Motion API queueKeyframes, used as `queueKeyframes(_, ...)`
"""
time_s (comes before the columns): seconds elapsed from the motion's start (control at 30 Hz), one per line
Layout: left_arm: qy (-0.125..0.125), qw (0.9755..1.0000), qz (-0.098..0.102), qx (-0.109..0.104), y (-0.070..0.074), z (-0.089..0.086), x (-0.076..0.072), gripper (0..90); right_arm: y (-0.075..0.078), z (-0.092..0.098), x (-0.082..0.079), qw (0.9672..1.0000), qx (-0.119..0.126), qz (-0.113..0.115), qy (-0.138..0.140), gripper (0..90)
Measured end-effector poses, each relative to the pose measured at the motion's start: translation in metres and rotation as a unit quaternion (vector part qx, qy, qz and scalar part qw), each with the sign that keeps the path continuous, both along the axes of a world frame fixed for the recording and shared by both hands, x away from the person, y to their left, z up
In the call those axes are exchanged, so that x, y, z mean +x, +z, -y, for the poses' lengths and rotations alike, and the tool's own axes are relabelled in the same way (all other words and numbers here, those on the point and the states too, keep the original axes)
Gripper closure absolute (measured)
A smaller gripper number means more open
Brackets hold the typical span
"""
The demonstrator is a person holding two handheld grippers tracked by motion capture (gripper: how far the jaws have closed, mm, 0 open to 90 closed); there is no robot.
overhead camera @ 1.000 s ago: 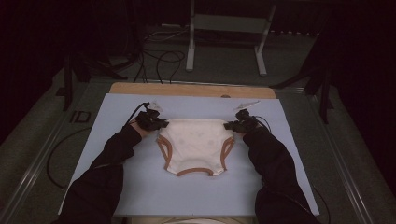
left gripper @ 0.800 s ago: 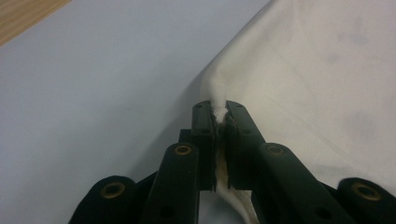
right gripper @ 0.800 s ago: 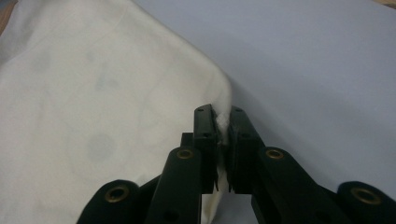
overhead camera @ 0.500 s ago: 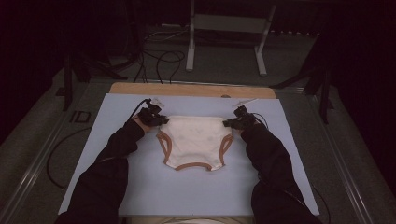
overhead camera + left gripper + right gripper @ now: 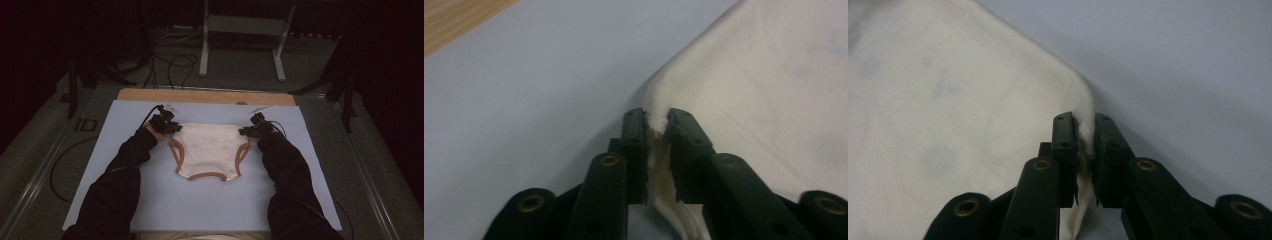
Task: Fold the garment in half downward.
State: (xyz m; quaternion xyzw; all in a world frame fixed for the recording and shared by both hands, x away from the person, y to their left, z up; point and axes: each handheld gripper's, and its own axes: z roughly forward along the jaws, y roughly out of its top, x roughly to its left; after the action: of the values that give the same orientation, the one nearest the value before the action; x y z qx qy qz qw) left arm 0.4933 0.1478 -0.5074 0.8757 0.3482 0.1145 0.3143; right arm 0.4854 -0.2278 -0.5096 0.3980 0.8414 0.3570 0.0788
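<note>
Underpants (image 5: 209, 150) lie spread flat on the pale blue mat (image 5: 200, 200) that covers the worktop (image 5: 205, 96), in its far half and about midway across. They stretch between the two grippers: the left gripper (image 5: 172, 127) is at their far left waistband corner and the right gripper (image 5: 246, 131) at their far right one, with the person's dark sleeves (image 5: 125, 170) running back toward the near edge on either side.

Seen from the left gripper view, the left gripper (image 5: 657, 130) is clenched on that corner, a bunched fold of cream cloth (image 5: 774, 90) pinched between its black jaws and the rest of the garment fanning out to the right over the mat (image 5: 524, 90). In the right gripper view the right gripper (image 5: 1087, 131) likewise grasps its corner, cloth (image 5: 948, 125) squeezed between the jaws and spreading away to the left.

The waistband runs left to right along the far side, straight between the grippers, and this is the longer axis. The crotch points toward the person, ending in a narrower near hem.

The fabric is cream white, with faint greyish marks visible close up. Orange-brown trim edges both leg openings and the near hem.
</note>
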Motion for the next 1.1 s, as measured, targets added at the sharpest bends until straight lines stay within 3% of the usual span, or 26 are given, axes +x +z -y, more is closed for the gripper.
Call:
queueKeyframes(0.1, 0.014, 0.9999, -0.001, 0.003, 0.0, -0.001, 0.0, 58.4, 0.0, 0.001, 0.0, 1.0, -0.002, 0.001, -0.002, 72.9)
queueKeyframes(0.2, 0.023, 0.9997, 0.003, -0.009, 0.004, -0.003, 0.0, 43.4, 0.002, 0.002, -0.001, 1.0, 0.004, 0.003, -0.003, 63.6)
queueKeyframes(0.3, 0.025, 0.9996, 0.005, -0.016, 0.009, -0.004, -0.002, 32.7, 0.003, 0.003, -0.002, 1.0, 0.004, 0.004, -0.002, 50.6)
queueKeyframes(0.43, 0.021, 0.9995, -0.001, -0.024, 0.014, -0.004, -0.005, 20.8, 0.005, 0.005, -0.004, 0.9999, 0.012, -0.001, -0.006, 35.4)
queueKeyframes(0.5, 0.008, 0.9991, -0.01, -0.042, 0.016, -0.006, -0.007, 13.5, 0.006, 0.006, -0.006, 0.9998, 0.018, -0.002, -0.01, 27.0)
queueKeyframes(0.57, -0.002, 0.999, -0.013, -0.044, 0.019, -0.005, -0.01, 5.7, 0.008, 0.007, -0.008, 0.9997, 0.023, -0.002, -0.012, 20.1)
queueKeyframes(0.63, -0.009, 0.9988, -0.019, -0.044, 0.021, -0.006, -0.012, 3.6, 0.008, 0.007, -0.008, 0.9997, 0.023, -0.002, -0.012, 18.5)
queueKeyframes(0.67, -0.014, 0.9986, -0.022, -0.046, 0.022, -0.005, -0.014, 1.3, 0.01, 0.008, -0.011, 0.9995, 0.029, 0.0, -0.012, 13.5)
queueKeyframes(0.93, -0.039, 0.9976, -0.01, -0.055, 0.038, -0.006, -0.027, 0.0, 0.019, 0.01, -0.021, 0.9987, 0.051, 0.004, 0.003, 11.5)
queueKeyframes(1.1, -0.057, 0.9961, -0.004, -0.067, 0.045, -0.006, -0.038, 0.0, 0.025, 0.008, -0.028, 0.9983, 0.054, 0.019, 0.006, 11.4)
